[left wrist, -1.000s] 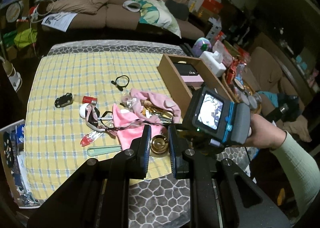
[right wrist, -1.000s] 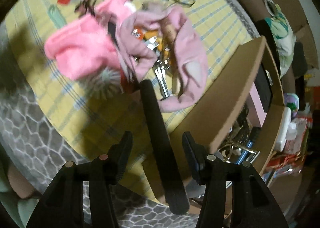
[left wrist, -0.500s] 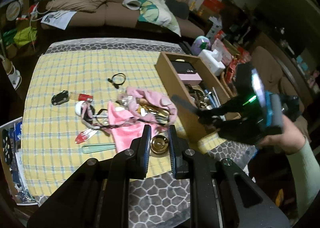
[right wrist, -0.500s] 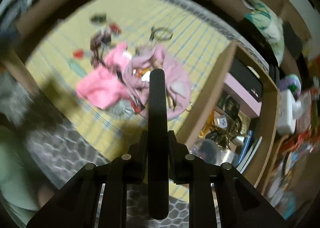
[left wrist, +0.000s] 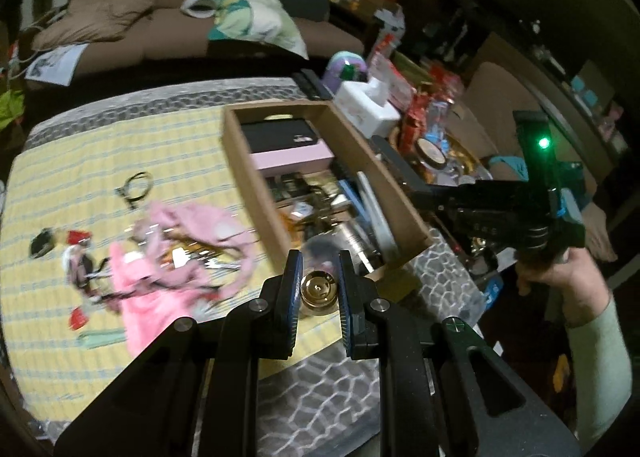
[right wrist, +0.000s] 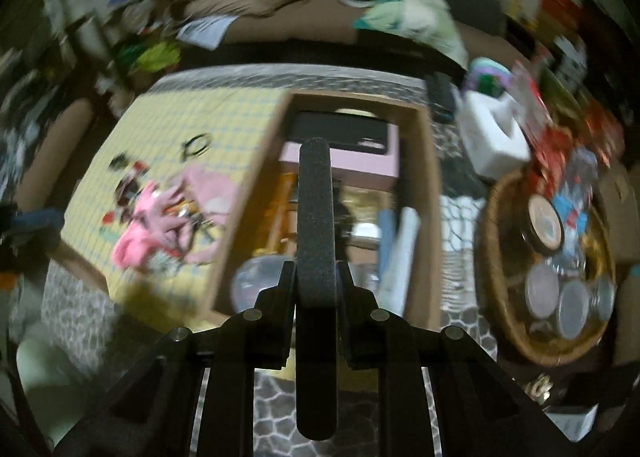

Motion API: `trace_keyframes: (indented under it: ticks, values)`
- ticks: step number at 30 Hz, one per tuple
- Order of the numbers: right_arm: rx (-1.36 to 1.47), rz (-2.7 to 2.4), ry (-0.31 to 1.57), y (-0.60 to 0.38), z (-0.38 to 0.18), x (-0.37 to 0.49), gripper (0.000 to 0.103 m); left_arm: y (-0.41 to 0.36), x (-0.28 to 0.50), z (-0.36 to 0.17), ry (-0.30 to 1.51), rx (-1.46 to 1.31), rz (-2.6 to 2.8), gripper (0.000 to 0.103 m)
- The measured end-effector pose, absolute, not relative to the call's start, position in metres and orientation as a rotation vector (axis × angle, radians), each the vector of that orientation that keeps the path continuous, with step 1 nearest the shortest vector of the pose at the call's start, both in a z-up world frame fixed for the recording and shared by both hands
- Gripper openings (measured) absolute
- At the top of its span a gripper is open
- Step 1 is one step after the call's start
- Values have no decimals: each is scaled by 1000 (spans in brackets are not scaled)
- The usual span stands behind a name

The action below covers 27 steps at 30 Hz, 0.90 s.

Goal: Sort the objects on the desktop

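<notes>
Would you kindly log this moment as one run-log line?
right gripper: shut on dark flat stick, over cardboard box | left gripper: open, gold round object seen between fingers | pink cloth on table

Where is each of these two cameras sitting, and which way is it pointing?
Left wrist: on the left gripper, facing across the yellow tablecloth; its fingers frame a gold round tin, and the person's right hand shows.
Right wrist: on the right gripper, looking down over the cardboard box, its fingers shut on a long dark strip.
Both views share the box, the pink cloth and the sofa.
</notes>
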State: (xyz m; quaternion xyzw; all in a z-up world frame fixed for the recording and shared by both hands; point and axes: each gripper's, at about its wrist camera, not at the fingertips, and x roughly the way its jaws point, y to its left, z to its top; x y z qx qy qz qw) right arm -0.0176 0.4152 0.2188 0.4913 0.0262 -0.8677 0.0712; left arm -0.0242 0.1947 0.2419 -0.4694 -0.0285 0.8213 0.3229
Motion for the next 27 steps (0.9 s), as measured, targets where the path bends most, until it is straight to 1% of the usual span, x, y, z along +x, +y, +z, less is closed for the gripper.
trace_keyframes:
  ticks: [9, 15, 20, 27]
  values:
    - [1426, -2705, -205, 482, 162, -41, 18, 299, -65, 210, -67, -1298, 2046, 16]
    - [1394, -2749, -164, 489, 133, -47, 18, 359, -83, 170, -11, -1366, 1981, 16]
    - [1363, -2765, -209, 502, 120, -42, 19, 393, -92, 132, 48, -1448, 1953, 15]
    - [1288, -2778, -286, 512, 110, -38, 18, 402, -110, 95, 64, -1542, 1984, 15]
